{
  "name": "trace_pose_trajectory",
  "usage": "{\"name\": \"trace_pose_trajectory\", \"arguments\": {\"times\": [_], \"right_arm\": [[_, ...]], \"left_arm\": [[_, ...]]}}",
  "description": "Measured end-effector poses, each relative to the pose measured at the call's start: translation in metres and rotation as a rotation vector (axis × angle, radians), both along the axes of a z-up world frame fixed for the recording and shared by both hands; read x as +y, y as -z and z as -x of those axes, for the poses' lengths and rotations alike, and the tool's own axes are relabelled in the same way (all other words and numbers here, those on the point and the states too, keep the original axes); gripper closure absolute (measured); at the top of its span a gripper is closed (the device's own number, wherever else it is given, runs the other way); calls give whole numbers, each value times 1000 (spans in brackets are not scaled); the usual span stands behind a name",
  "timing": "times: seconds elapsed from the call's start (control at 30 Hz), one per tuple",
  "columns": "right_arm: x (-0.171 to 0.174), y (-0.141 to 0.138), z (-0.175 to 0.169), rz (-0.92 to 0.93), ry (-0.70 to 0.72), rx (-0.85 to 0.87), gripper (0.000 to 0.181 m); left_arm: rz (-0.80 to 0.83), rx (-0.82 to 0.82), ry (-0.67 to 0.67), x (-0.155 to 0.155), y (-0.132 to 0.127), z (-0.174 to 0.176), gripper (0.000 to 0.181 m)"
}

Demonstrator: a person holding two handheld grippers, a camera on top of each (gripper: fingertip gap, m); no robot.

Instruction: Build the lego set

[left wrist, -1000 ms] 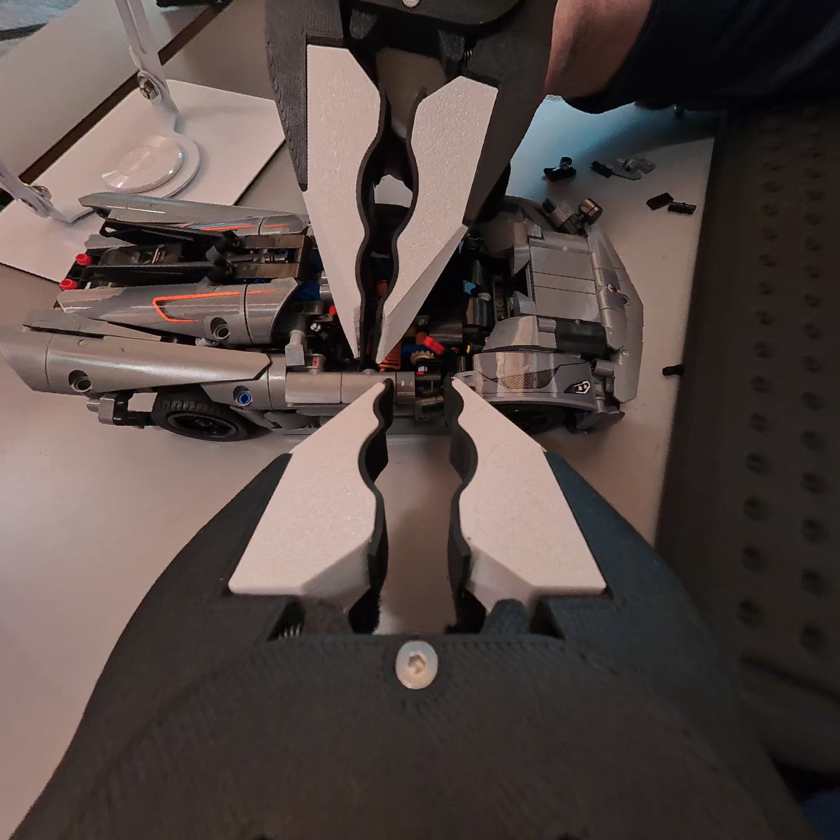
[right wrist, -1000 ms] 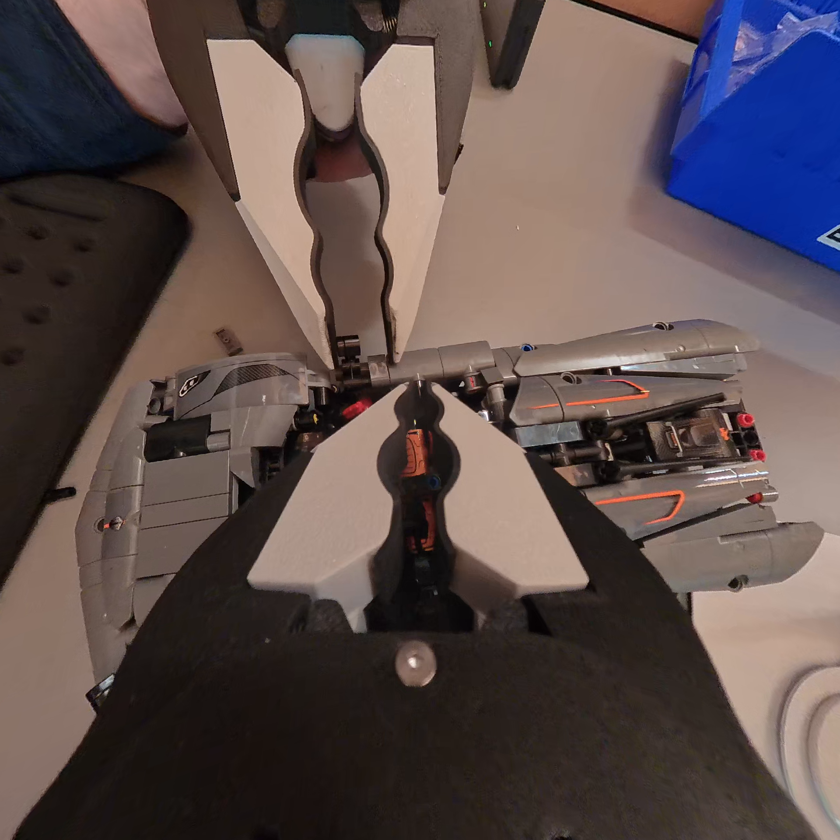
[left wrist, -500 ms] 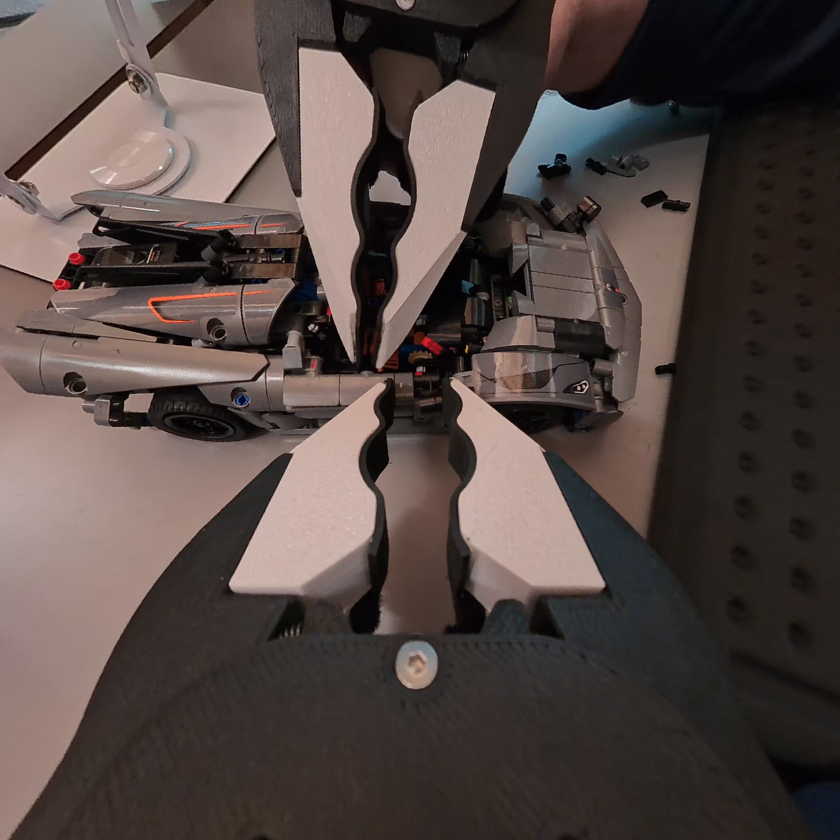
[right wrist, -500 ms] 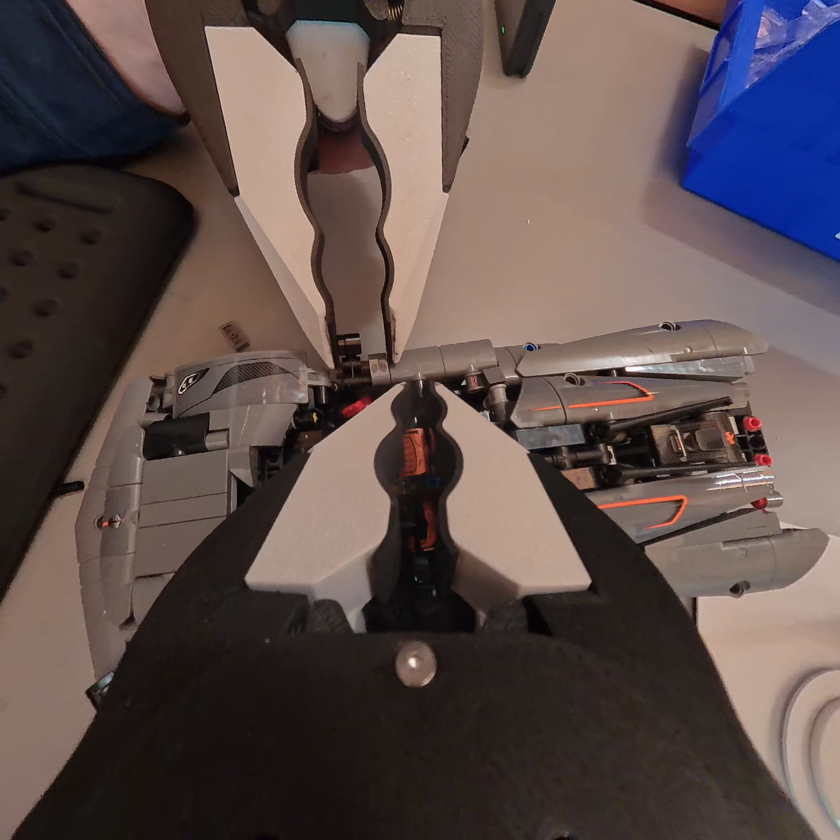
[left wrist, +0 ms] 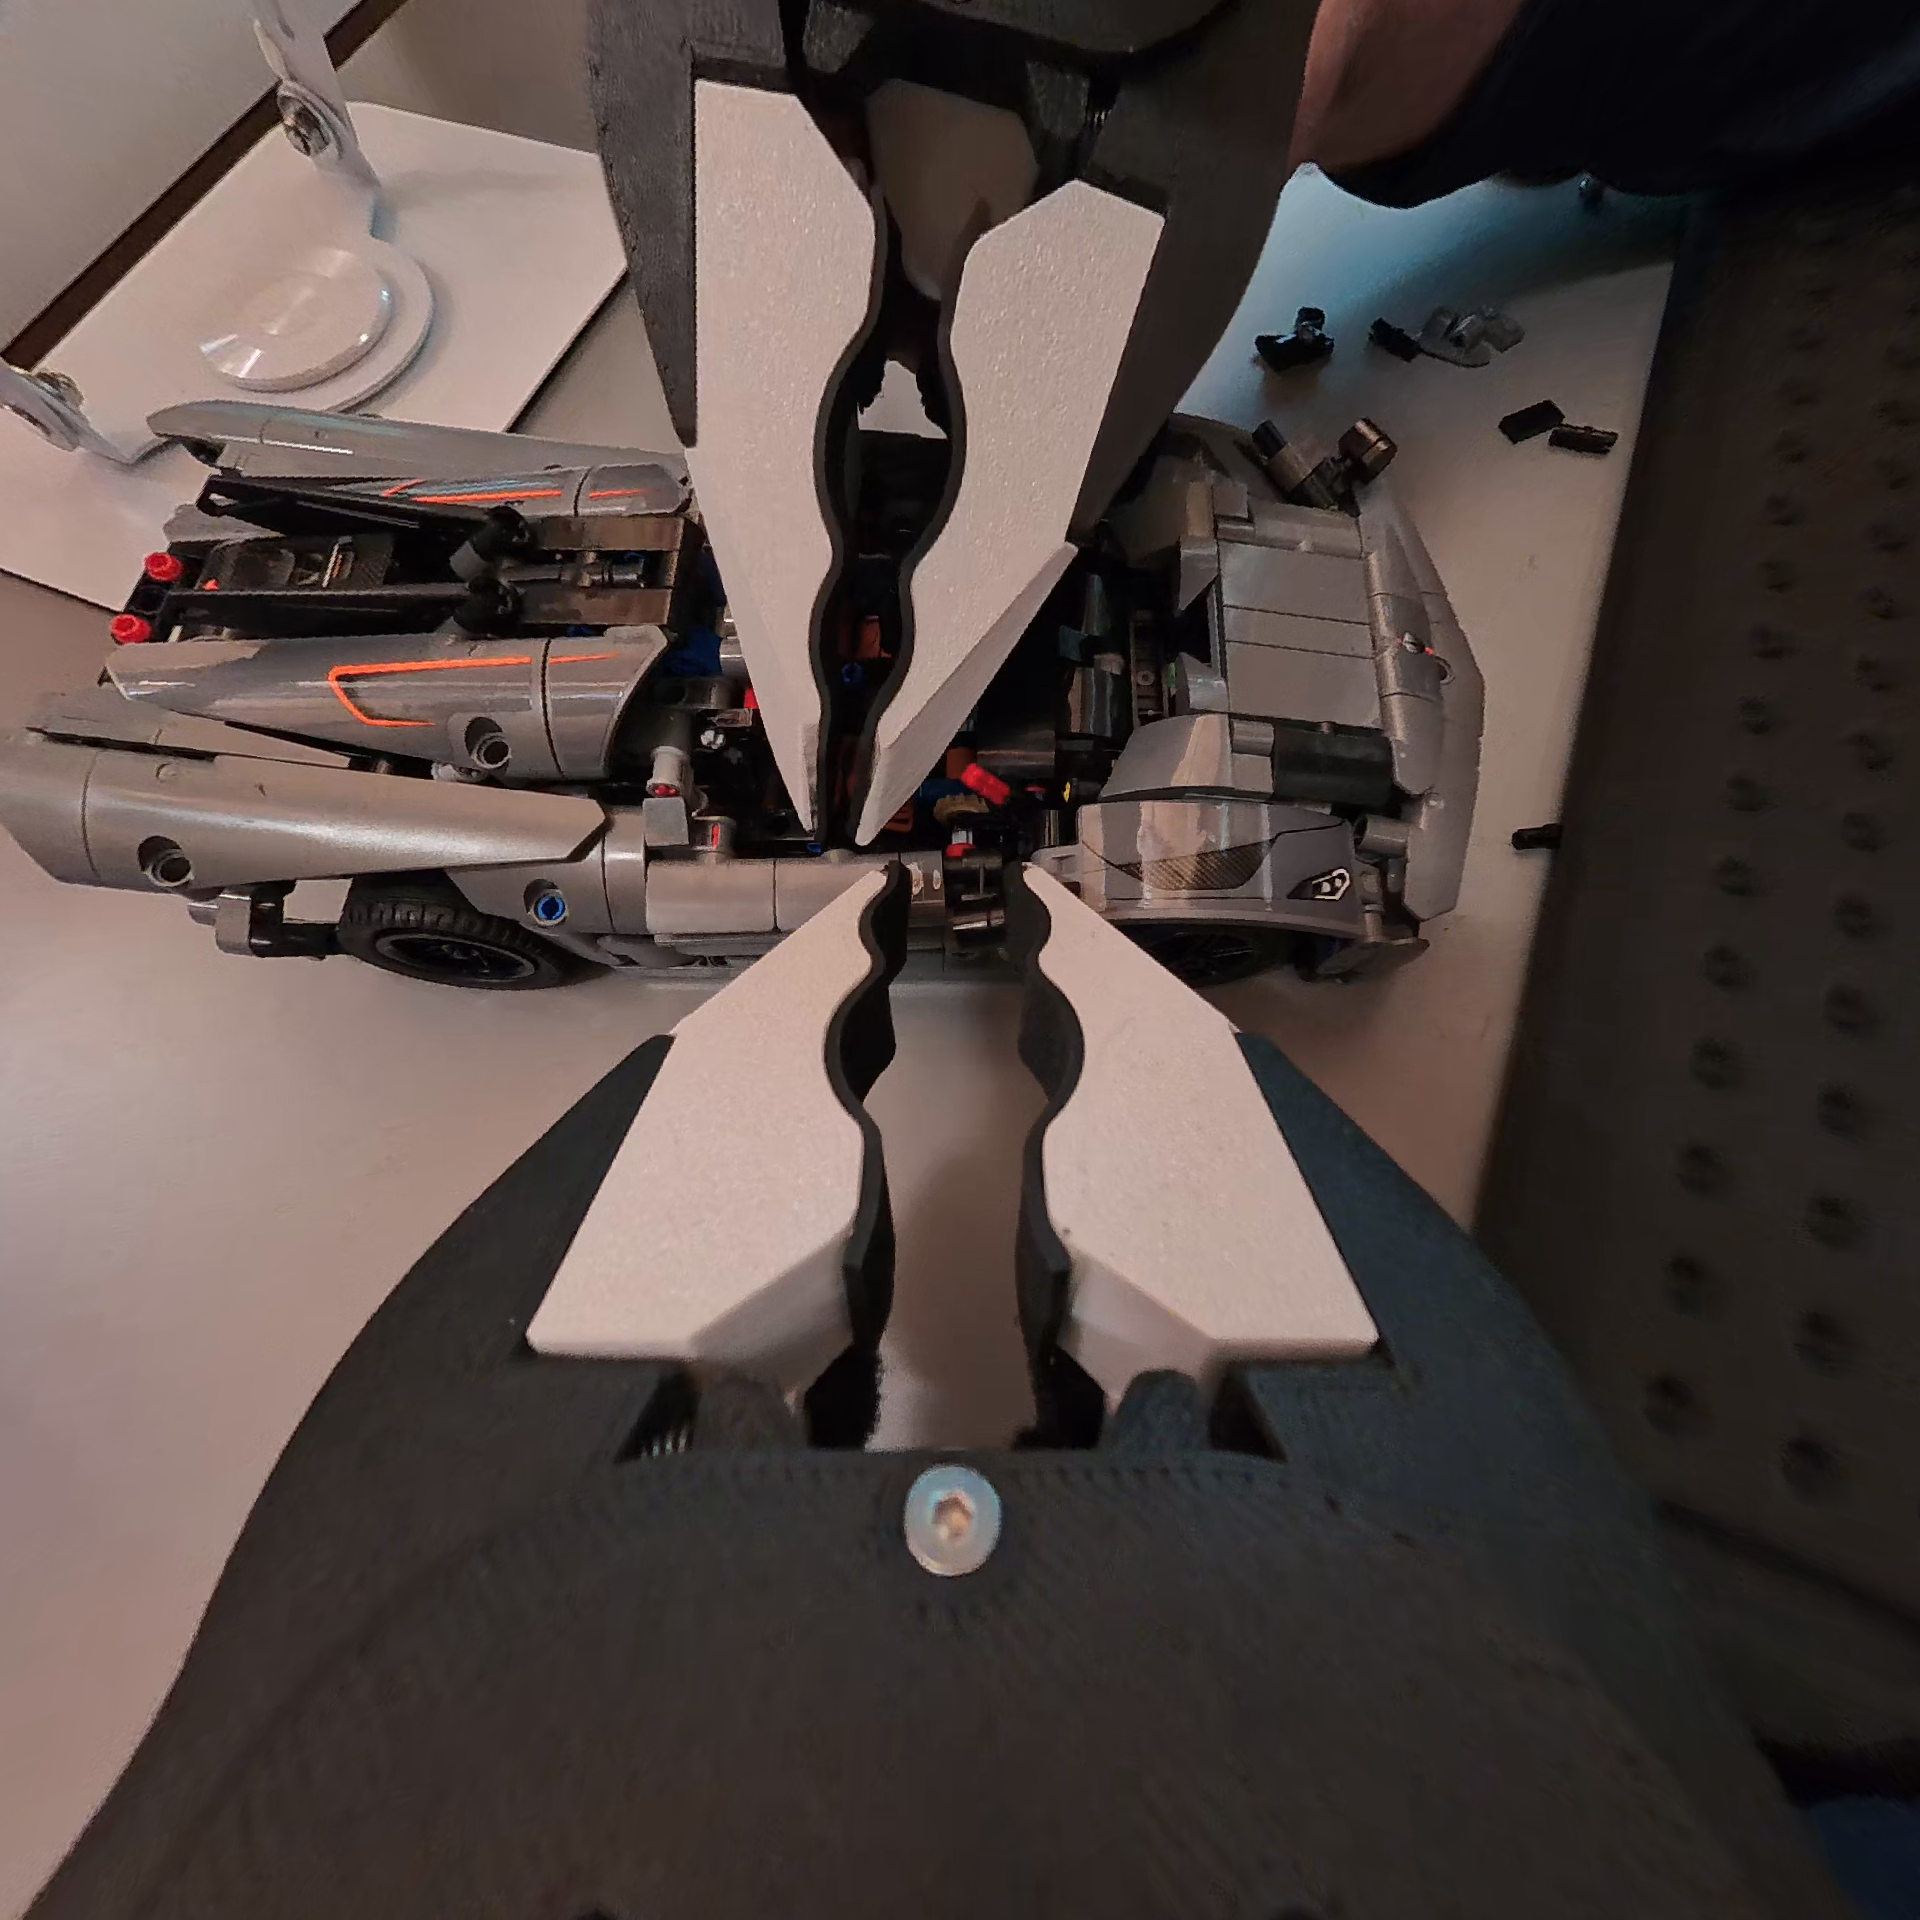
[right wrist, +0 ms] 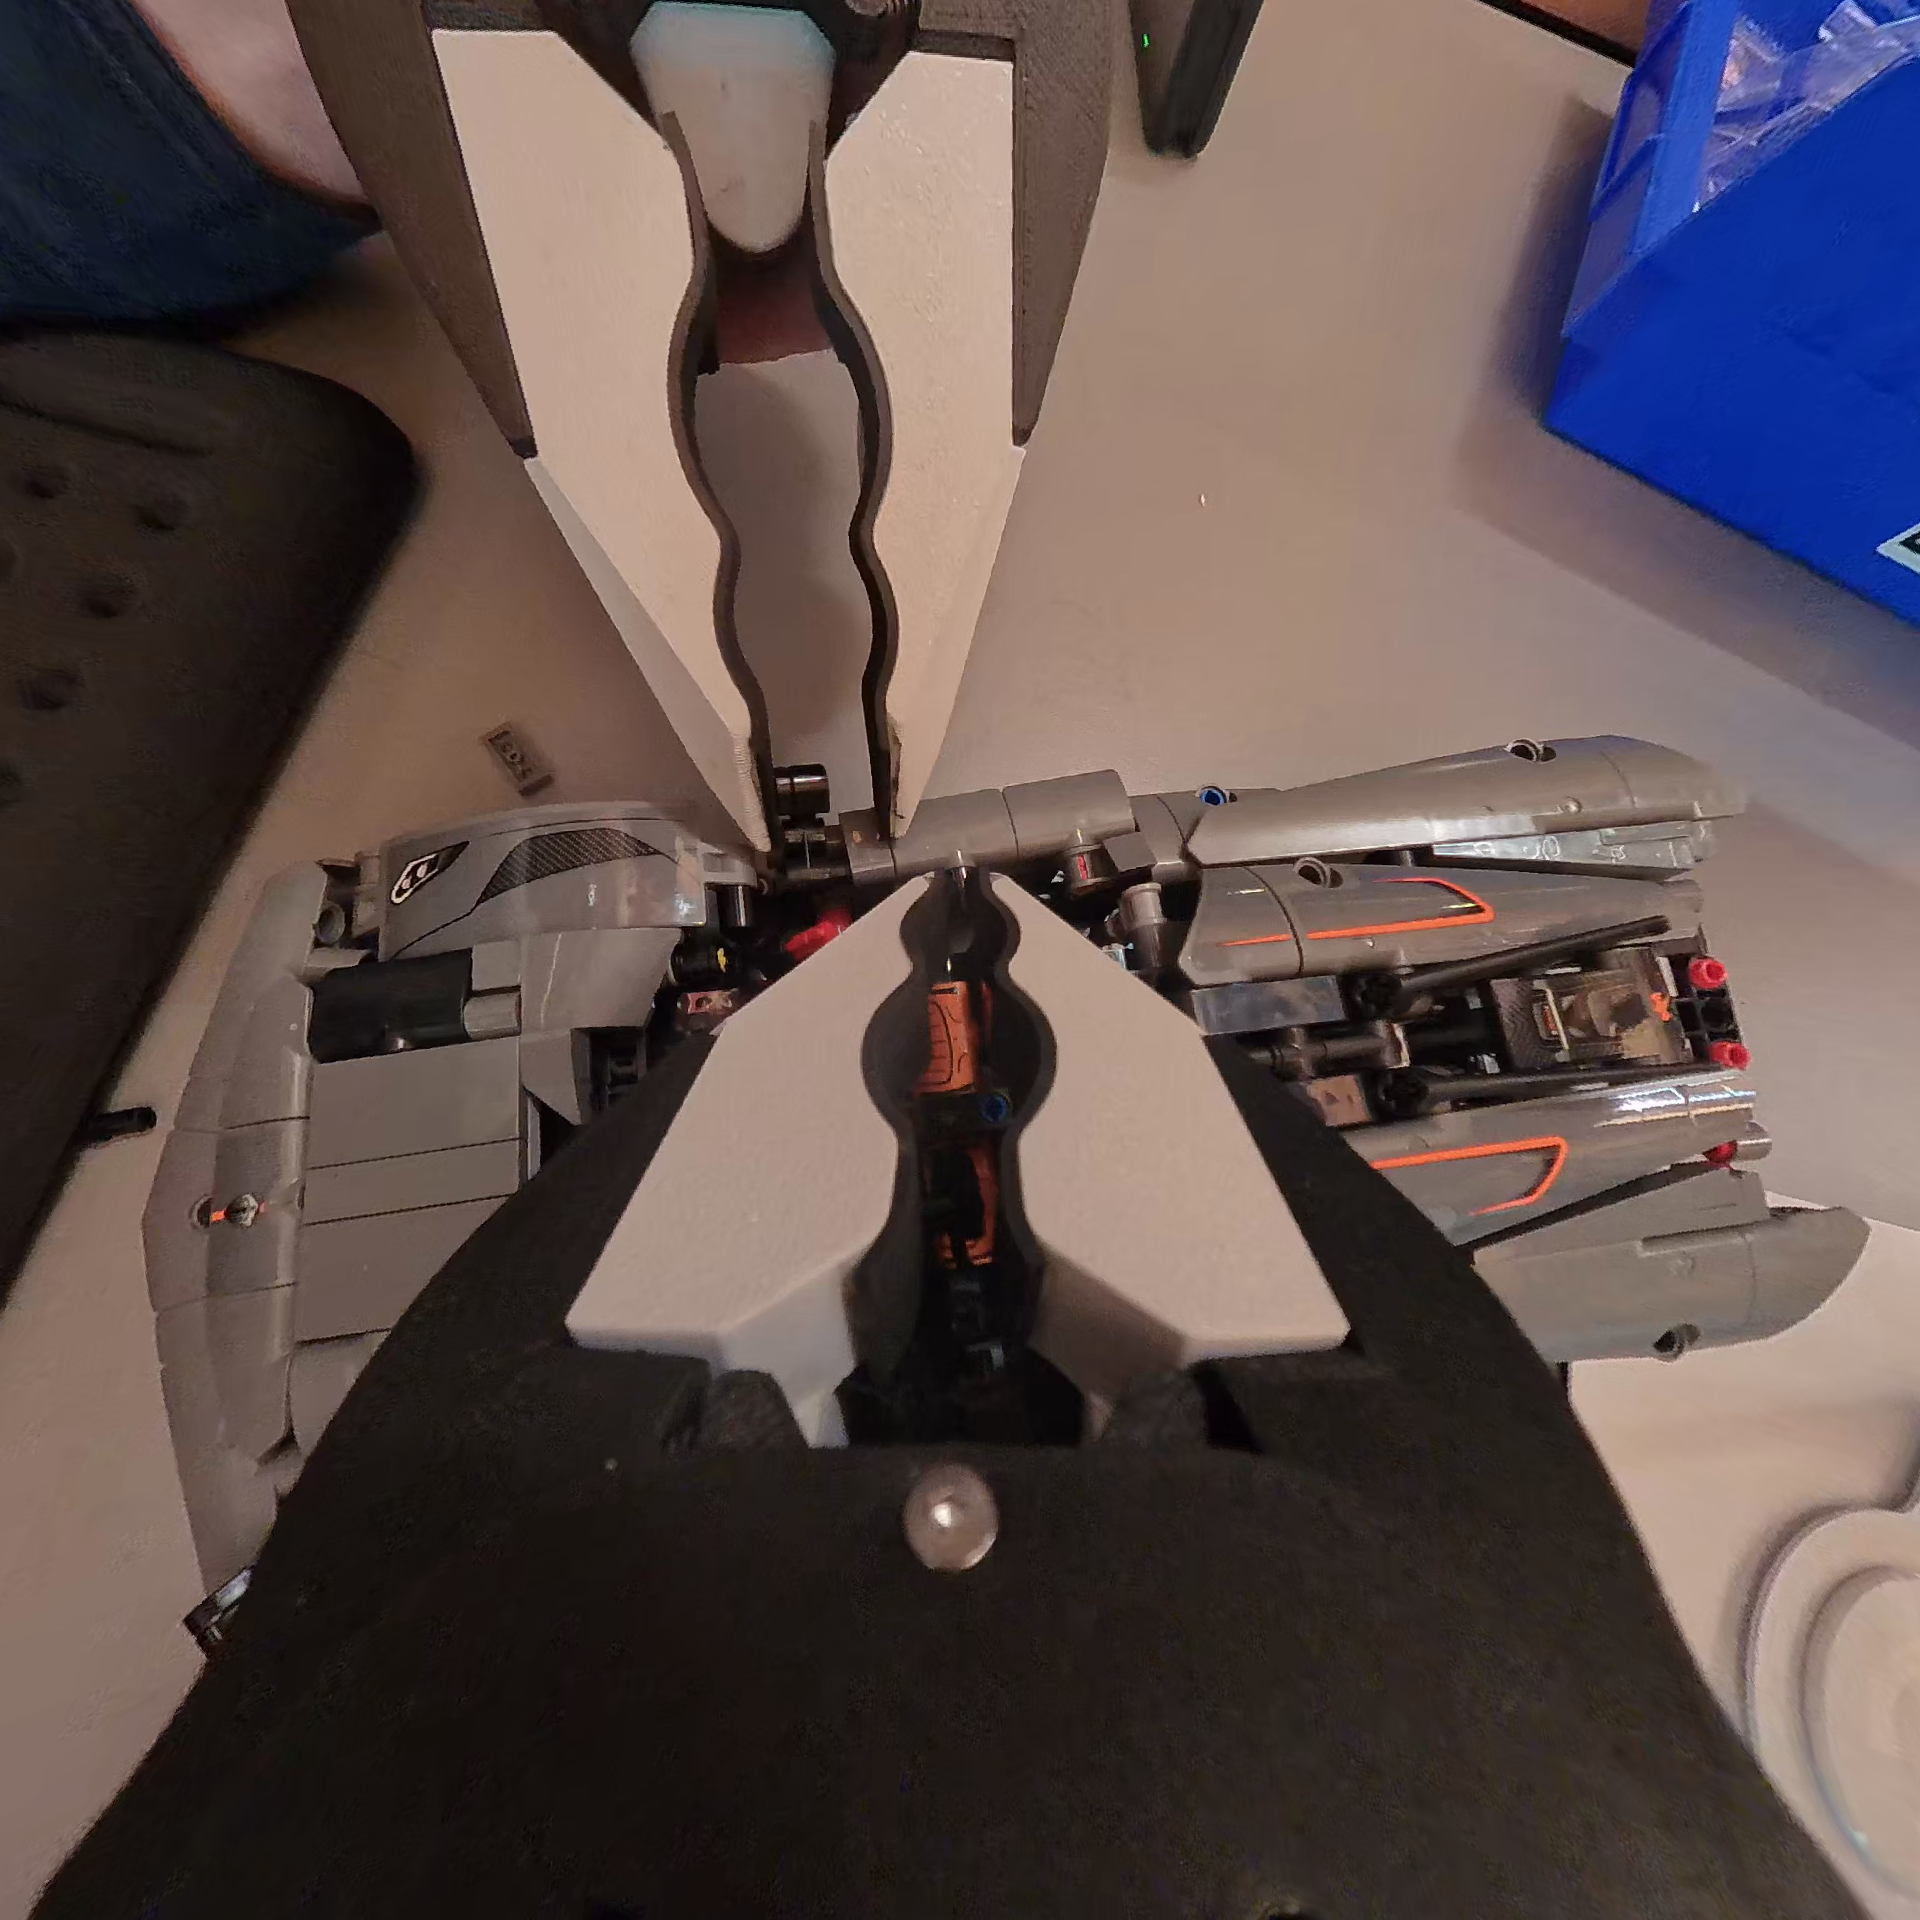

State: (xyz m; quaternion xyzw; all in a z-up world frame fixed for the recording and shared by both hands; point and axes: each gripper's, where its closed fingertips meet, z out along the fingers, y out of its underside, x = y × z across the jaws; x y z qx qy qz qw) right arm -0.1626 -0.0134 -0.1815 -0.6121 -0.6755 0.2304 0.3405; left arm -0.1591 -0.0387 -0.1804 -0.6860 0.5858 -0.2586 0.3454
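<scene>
Both wrist views look down, close, from opposite sides, sharing the grey car model (left wrist: 1299,665).

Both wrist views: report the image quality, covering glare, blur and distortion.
Left wrist view: sharp on the lego car, straight edges bowed by the wide lens, glare on the white stand base. Right wrist view: dimmer and warmer, blue bin soft at the edge.

Blue bin (right wrist: 1756,343) cut off at the edge, car's (right wrist: 416,1039) cockpit hidden — behind right gripper (right wrist: 961,883).

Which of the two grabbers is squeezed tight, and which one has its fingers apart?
The right gripper, reaching into the grey lego car, is squeezed nearly shut. The left gripper, at the car's side, has a clear gap.
</scene>
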Motion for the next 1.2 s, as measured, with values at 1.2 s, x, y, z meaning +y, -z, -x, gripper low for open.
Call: {"name": "trace_pose_trajectory", "arguments": {"times": [1.2], "right_arm": [[1, -3, -5, 67, 5, 49, 181]], "left_arm": [[-10, 25, -147, 23, 10, 14, 181]]}}
